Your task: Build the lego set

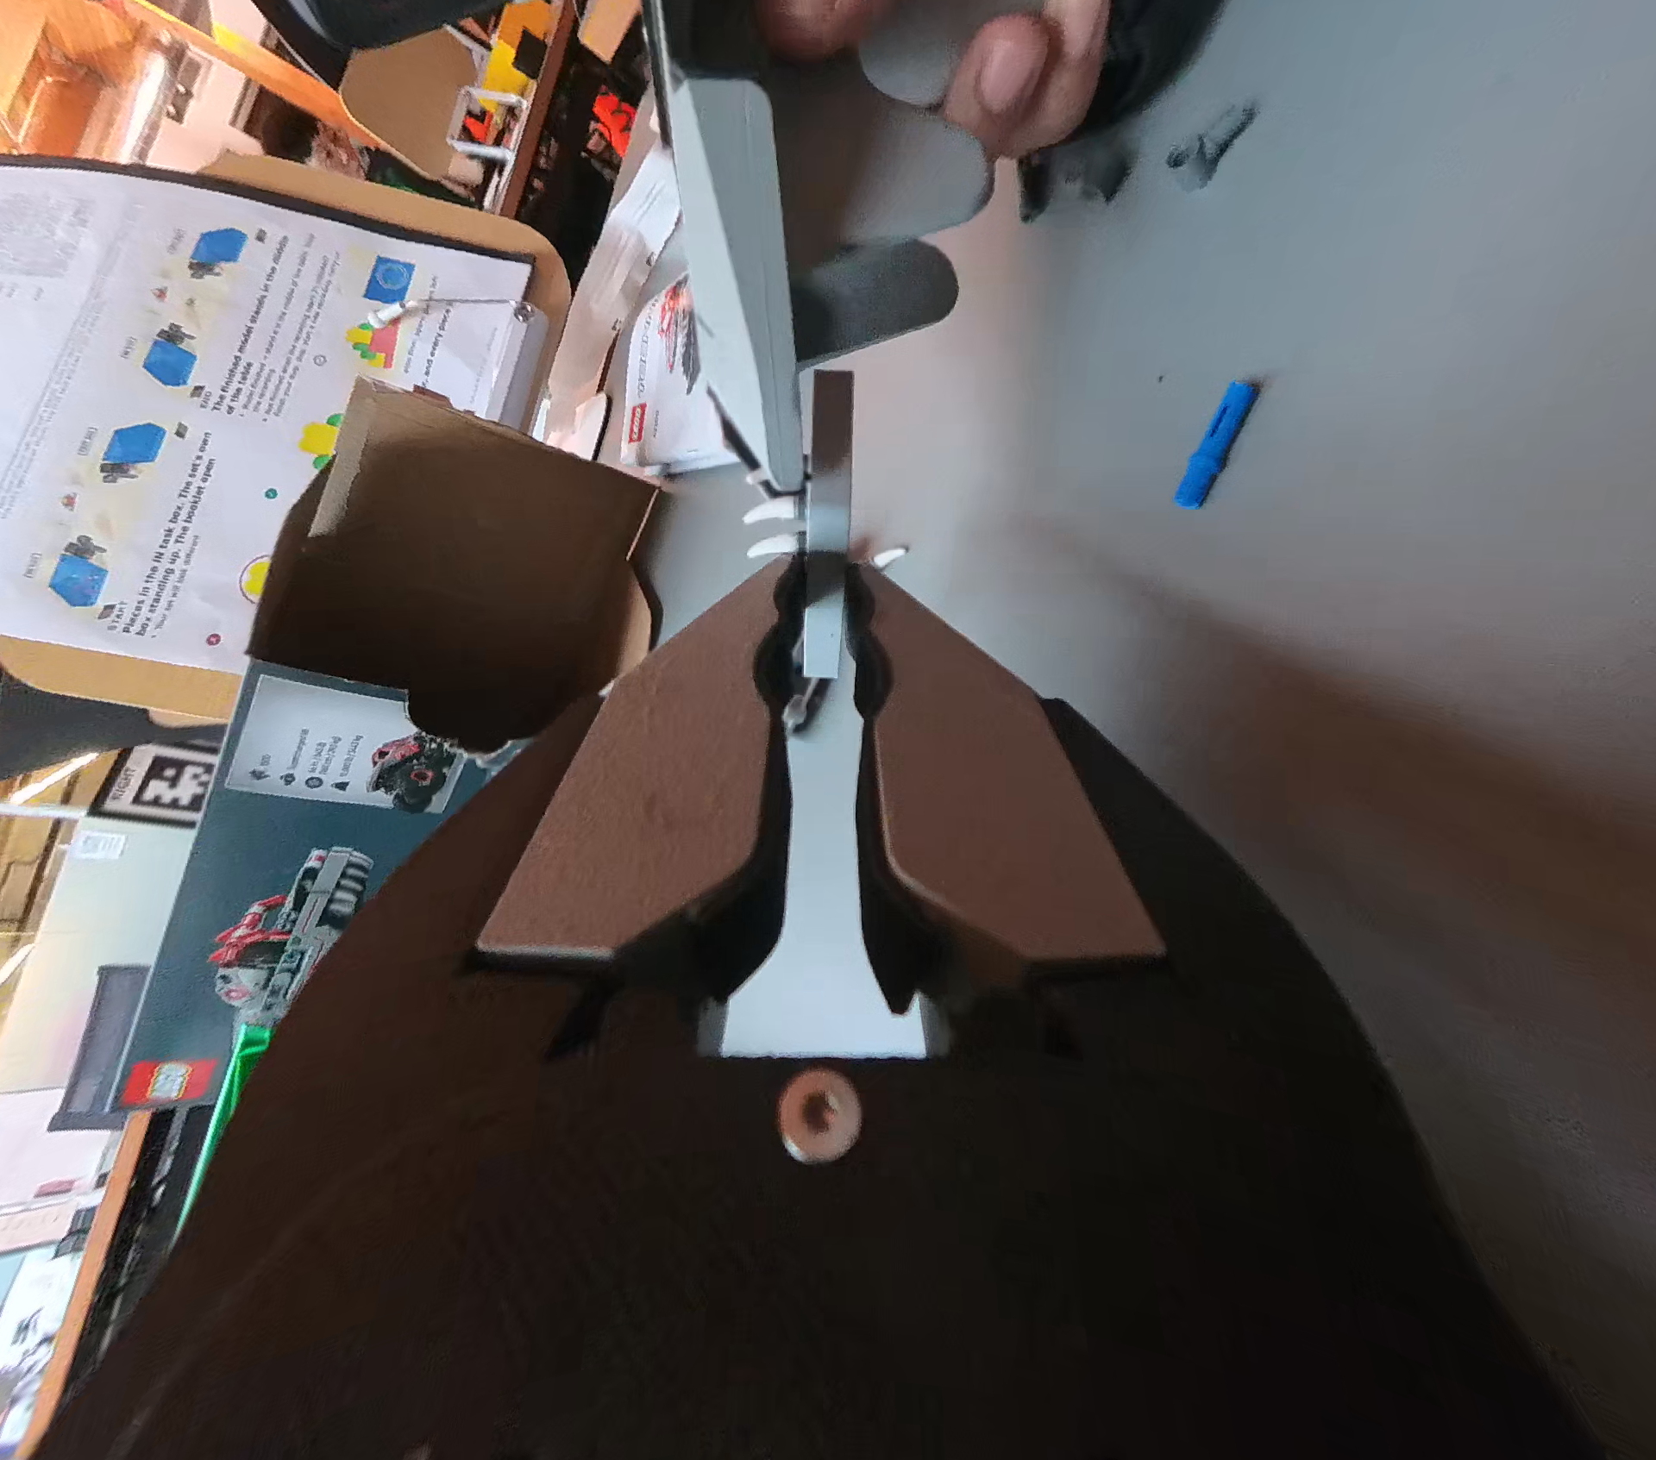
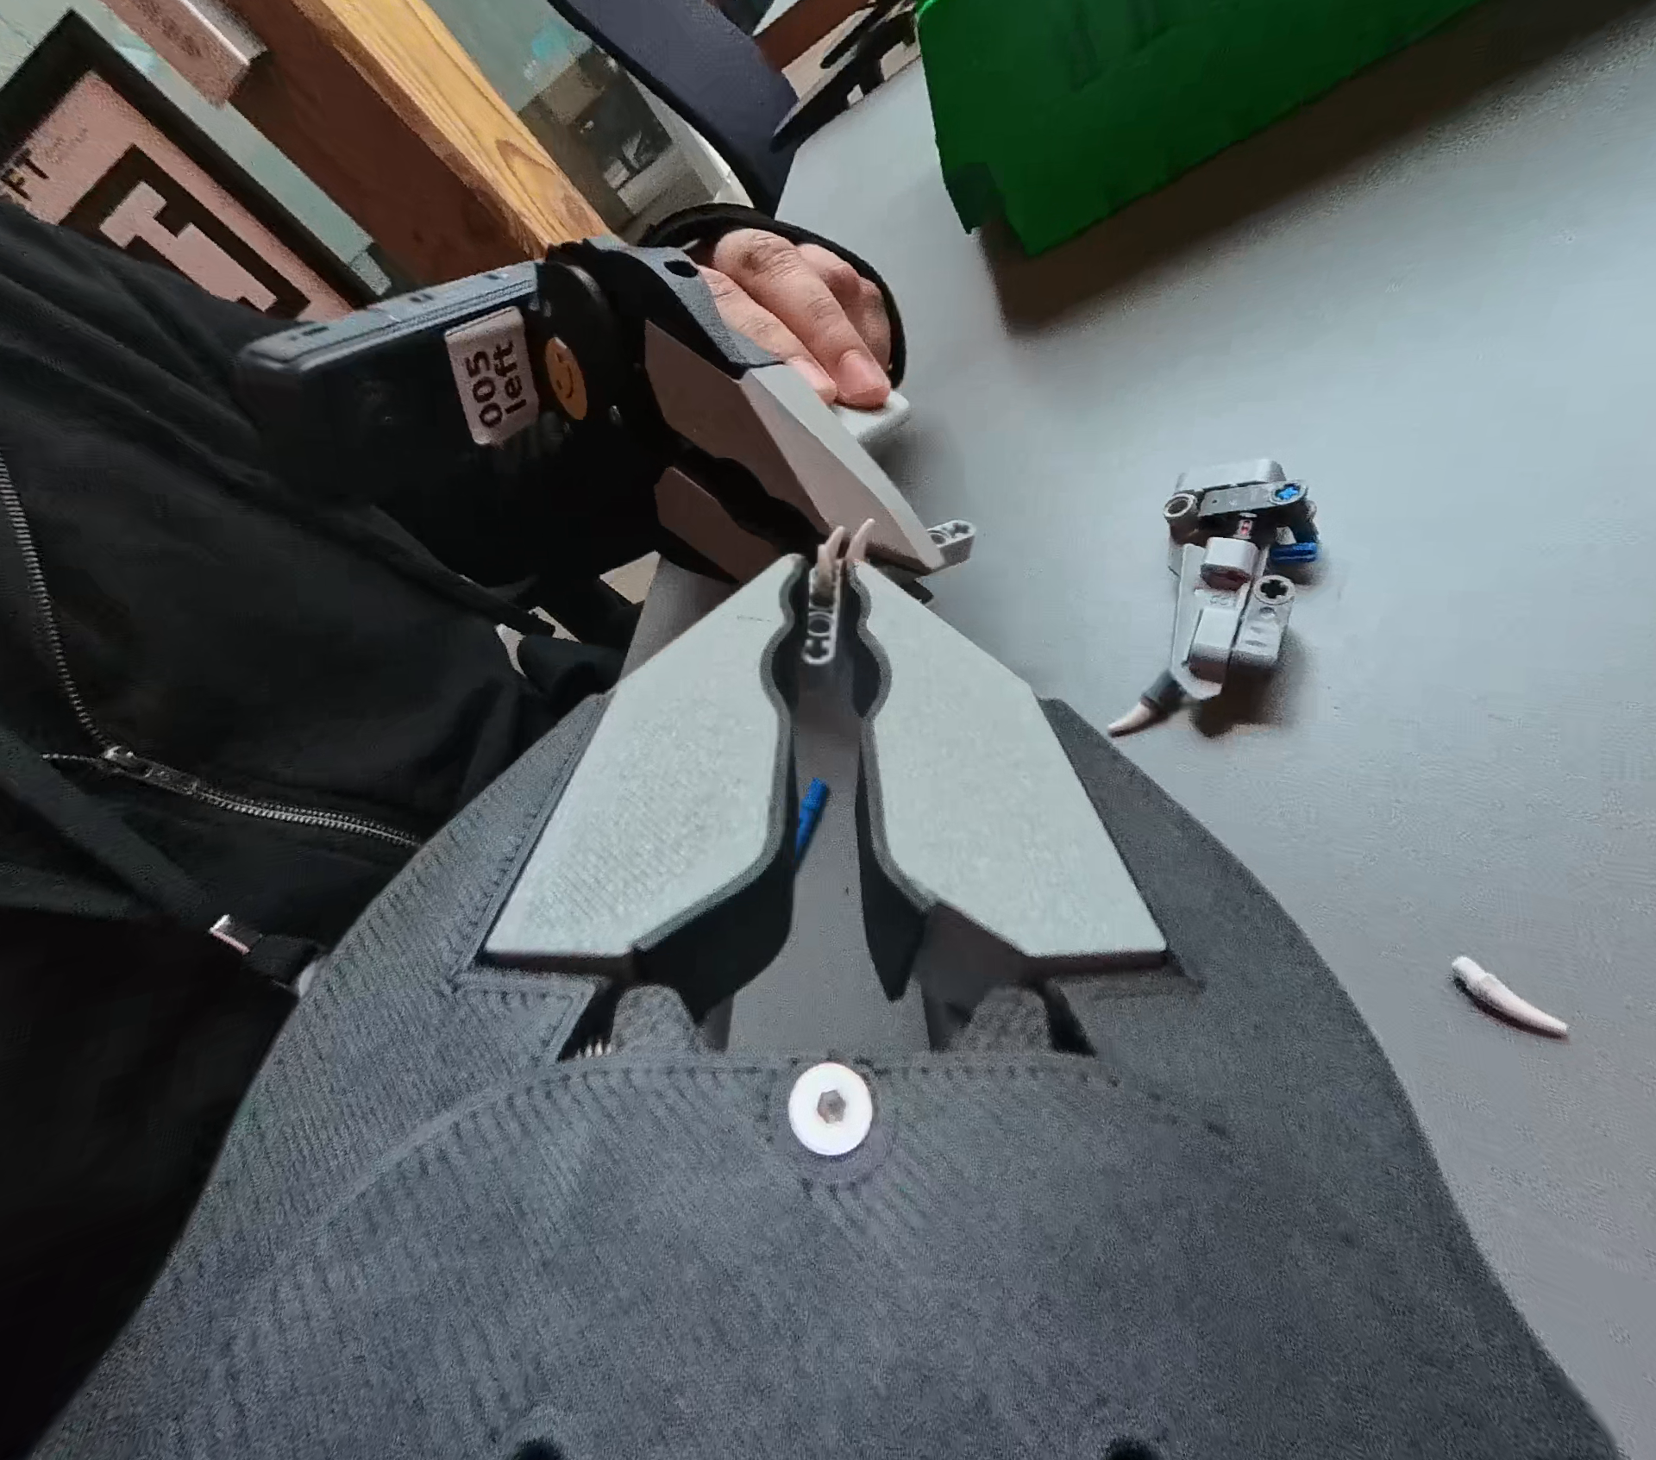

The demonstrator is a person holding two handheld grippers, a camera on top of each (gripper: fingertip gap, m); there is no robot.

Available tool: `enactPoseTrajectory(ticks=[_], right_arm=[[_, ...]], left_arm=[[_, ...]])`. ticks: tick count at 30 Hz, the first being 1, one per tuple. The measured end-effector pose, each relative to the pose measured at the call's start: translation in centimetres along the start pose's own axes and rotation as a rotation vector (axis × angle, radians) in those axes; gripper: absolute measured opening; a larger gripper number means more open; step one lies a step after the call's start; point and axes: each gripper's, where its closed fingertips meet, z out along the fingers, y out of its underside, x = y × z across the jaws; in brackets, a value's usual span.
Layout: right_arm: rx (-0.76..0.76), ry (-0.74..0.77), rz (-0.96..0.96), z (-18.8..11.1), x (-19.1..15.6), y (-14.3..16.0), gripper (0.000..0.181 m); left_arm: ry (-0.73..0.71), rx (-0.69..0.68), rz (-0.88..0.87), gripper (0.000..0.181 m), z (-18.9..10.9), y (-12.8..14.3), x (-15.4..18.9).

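The left hand-held gripper [image 1: 824, 611] was clamped on a flat grey plastic beam [image 1: 829, 512] bearing white claw-shaped pieces [image 1: 772, 516]. Meeting it tip to tip, the right hand-held gripper [image 2: 829, 593] pinched a small grey holed connector [image 2: 820, 624] with 2 pale claws. These parts looked light, stiff and slippery, best held by their flat sides. Beyond the beam, a blue pin [image 1: 1217, 442] lay on the grey desk [image 1: 1389, 611]. The actual joint was hidden behind the fingertips.
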Motion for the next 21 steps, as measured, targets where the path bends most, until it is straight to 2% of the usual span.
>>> enactPoseTrajectory(ticks=[5,8,11,13,16,18,19,21], right_arm=[[0.020,-0.042,-0.014,-0.2,-0.8,-0.5,0.000],[0.069,-0.038,0.074,-0.3,-0.3,-1.2,0.000],[0.161,0.026,0.113,-0.4,0.6,-2.2,0.000],[0.254,0.077,0.106,-0.8,1.0,-3.5,0.000],[0.316,0.140,0.111,-0.9,1.7,-3.9,0.000],[0.529,0.197,0.134,-4.7,2.9,-6.5,0.000],[0.612,0.184,0.129,-6.5,2.9,-7.5,0.000],[0.510,0.144,0.108,-5.9,2.4,-6.5,0.000]], left_arm=[[0.015,0.064,-0.061,0.006,-0.5,-0.8,-0.2],[0.008,0.066,-0.068,0.006,-0.6,-0.8,-0.5],[-0.061,-0.009,-0.023,0.007,-0.6,-0.2,-1.2],[-0.091,0.005,-0.074,0.007,-0.7,-0.4,-2.2],[-0.077,0.010,-0.106,0.007,-0.8,-0.2,-2.3],[0.024,0.076,-0.034,0.006,-0.9,-1.7,0.1],[0.015,0.052,0.029,0.006,-0.7,-1.9,0.7],[-0.019,-0.006,0.037,0.006,-0.2,-1.0,0.1]])
